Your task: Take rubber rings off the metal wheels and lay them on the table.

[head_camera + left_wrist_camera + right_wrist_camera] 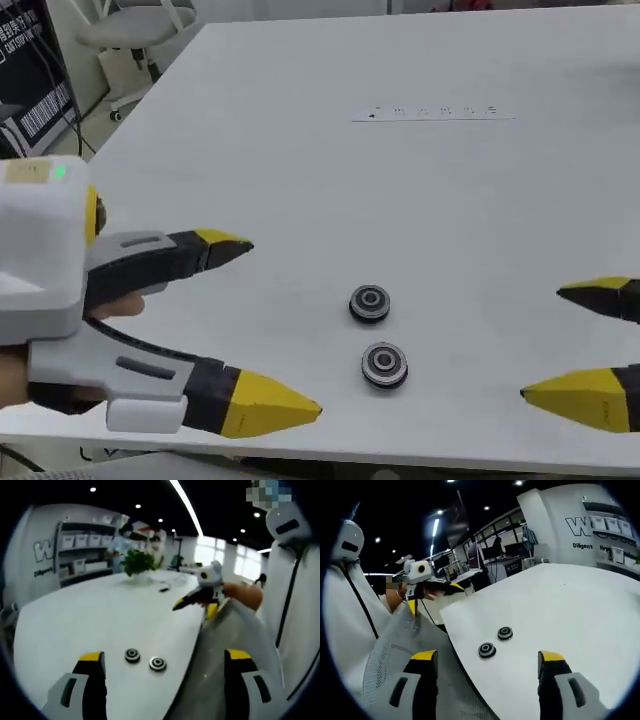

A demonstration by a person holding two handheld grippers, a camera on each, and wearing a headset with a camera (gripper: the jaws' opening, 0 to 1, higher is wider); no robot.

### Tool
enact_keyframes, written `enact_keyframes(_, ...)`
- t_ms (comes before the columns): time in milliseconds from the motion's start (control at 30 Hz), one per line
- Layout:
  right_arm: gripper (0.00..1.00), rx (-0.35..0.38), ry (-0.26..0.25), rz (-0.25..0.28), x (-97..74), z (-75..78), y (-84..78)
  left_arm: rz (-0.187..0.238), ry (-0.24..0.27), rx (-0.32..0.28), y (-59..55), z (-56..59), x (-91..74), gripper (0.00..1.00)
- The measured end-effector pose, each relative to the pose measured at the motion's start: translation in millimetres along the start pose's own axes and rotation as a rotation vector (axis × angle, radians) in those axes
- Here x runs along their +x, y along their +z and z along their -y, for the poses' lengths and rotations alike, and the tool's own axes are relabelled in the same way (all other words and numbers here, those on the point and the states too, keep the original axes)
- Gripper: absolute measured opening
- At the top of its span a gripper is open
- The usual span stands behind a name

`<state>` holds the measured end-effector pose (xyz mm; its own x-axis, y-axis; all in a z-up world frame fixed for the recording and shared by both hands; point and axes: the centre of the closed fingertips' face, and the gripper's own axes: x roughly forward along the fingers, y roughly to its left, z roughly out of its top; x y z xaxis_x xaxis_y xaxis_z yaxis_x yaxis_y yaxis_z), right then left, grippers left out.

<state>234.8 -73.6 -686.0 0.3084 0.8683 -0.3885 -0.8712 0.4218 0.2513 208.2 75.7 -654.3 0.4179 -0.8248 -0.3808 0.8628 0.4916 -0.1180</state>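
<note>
Two small metal wheels, each with a black rubber ring around it, lie flat on the white table (300,160): the far wheel (369,304) and the near wheel (384,365). They also appear as a wheel (132,655) beside a wheel (157,664), and as a wheel (505,633) beside a wheel (487,650). My left gripper (265,325) (165,655) stands open to the left of them, nothing between its yellow tips. My right gripper (545,343) (487,655) is open to their right, also holding nothing. Each gripper is a short way from the wheels.
A strip of small print (432,112) lies on the table farther back. The table's front edge (400,462) runs just below the near wheel. An office chair (130,30) stands beyond the far left corner. A potted plant (137,562) sits at the table's far end.
</note>
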Motion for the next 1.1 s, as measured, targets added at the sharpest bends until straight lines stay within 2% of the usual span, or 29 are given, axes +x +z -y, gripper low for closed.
enact_keyframes(33,0.78,-0.014,-0.002,0.004,-1.3,0.5,4.7,0.008,-0.005,0.010,4.8,1.6,0.6,1.00)
enact_keyframes(167,0.78,-0.076,-0.001,0.034,-5.7,0.0,29.4,0.020,0.000,0.111,26.4,7.5,5.3,1.00)
enact_keyframes(300,0.79,-0.127,0.018,0.071,-6.1,-1.3,51.3,0.058,-0.020,0.136,47.4,13.7,6.8,1.00)
enact_keyframes(400,0.79,-0.182,0.036,0.111,-6.3,-2.8,71.6,0.066,-0.030,0.199,63.1,19.5,7.6,1.00)
enact_keyframes(533,0.78,-0.220,0.030,0.160,-10.0,1.0,99.0,0.073,-0.045,0.249,78.6,24.0,8.0,1.00)
enact_keyframes(733,0.77,-0.306,0.014,0.211,-12.4,4.6,134.1,0.094,-0.057,0.309,98.7,21.7,12.3,1.00)
enact_keyframes(833,0.76,-0.326,0.012,0.216,-8.2,6.6,142.4,0.092,-0.048,0.347,106.6,13.8,17.4,1.00)
enact_keyframes(933,0.75,-0.364,0.011,0.212,1.6,10.5,146.0,0.104,-0.051,0.353,111.9,6.8,23.6,1.00)
enact_keyframes(1000,0.69,-0.361,0.016,0.200,11.1,14.0,145.1,0.109,-0.056,0.347,114.1,3.9,29.3,1.00)
enact_keyframes(1100,0.63,-0.345,0.054,0.173,25.7,13.0,137.5,0.117,-0.057,0.354,112.3,-1.7,38.7,1.00)
